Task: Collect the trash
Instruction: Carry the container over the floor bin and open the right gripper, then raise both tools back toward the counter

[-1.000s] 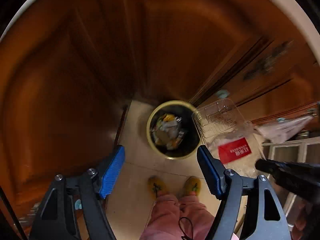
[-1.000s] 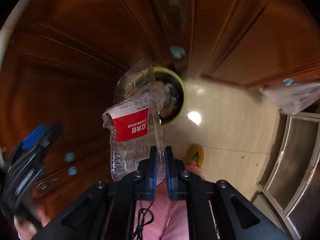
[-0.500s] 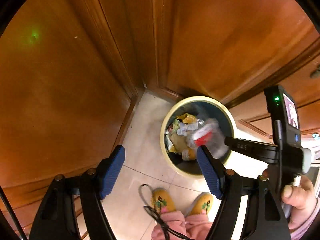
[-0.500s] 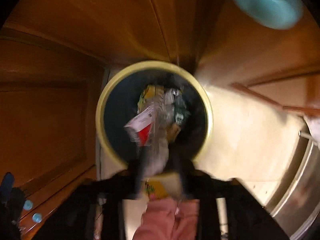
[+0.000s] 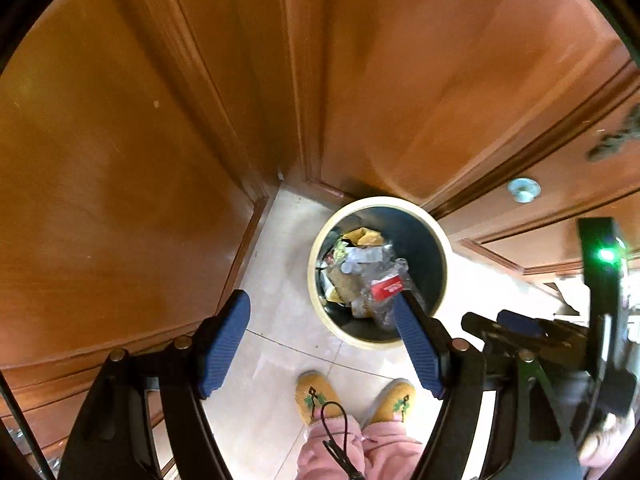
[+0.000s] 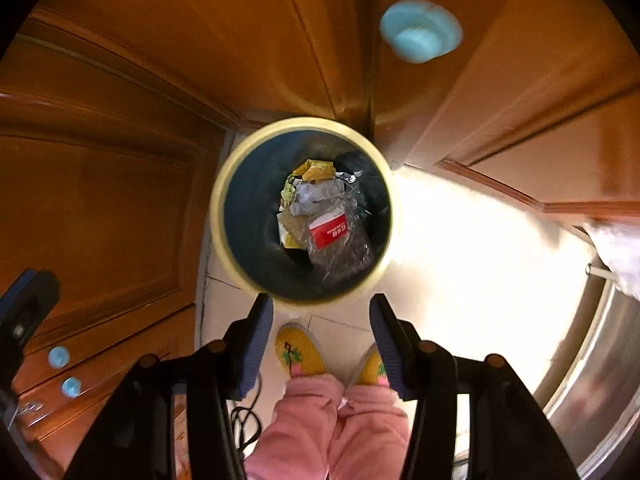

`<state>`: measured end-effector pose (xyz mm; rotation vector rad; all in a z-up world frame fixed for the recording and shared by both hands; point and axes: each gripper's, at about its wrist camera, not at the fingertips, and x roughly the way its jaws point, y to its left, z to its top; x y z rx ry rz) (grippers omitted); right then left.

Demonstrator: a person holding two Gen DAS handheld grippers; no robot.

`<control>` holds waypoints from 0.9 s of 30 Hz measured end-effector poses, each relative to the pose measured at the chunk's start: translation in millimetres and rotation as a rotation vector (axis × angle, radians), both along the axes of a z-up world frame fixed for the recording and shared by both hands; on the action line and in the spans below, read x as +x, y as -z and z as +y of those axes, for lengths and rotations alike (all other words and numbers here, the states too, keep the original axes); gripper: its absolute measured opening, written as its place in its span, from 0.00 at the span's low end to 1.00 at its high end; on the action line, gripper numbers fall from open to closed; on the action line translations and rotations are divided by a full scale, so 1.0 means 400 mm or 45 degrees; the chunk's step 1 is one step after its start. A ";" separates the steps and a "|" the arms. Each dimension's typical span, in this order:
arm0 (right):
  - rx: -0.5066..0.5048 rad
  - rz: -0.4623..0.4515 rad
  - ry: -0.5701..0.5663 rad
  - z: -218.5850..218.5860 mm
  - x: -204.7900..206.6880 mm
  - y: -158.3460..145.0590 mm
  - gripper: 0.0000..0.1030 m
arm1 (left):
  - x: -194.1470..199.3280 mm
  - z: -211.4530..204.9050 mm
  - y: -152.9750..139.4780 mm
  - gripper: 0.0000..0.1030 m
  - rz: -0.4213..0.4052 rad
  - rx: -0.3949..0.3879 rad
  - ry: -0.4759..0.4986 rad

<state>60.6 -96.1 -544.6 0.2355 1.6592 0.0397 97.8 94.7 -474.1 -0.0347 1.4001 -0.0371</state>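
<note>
A round bin with a yellow rim (image 6: 218, 208) stands on the pale tiled floor in a corner of wooden doors; it also shows in the left wrist view (image 5: 316, 308). Inside it lies a clear plastic package with a red label (image 6: 330, 230), on top of other wrappers; it shows in the left wrist view too (image 5: 385, 287). My right gripper (image 6: 320, 312) is open and empty, held above the bin's near rim. My left gripper (image 5: 320, 308) is open and empty, above the floor at the bin's left.
Wooden doors and cabinet panels (image 5: 120, 160) close in the corner behind and left of the bin. A blue knob (image 6: 420, 38) sticks out from a door. The person's yellow slippers (image 6: 294, 348) and pink trousers stand just before the bin. A metal-framed cabinet (image 6: 592, 360) is at right.
My right gripper carried the clear red-label package over the bin, opened and let it go; the package now lies in the bin. My left gripper stayed open.
</note>
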 end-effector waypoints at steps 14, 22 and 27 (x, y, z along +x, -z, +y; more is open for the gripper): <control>-0.002 -0.357 0.057 -0.066 -0.044 -0.596 0.49 | -0.010 -0.072 -0.501 0.79 -0.190 -0.085 0.077; -0.002 -0.682 0.085 -0.112 -0.019 -0.917 0.49 | 0.005 -0.096 -0.788 0.83 -0.442 -0.109 0.073; 0.001 -0.855 0.121 -0.134 -0.010 -1.085 0.49 | 0.022 -0.110 -0.945 0.88 -0.574 -0.125 0.051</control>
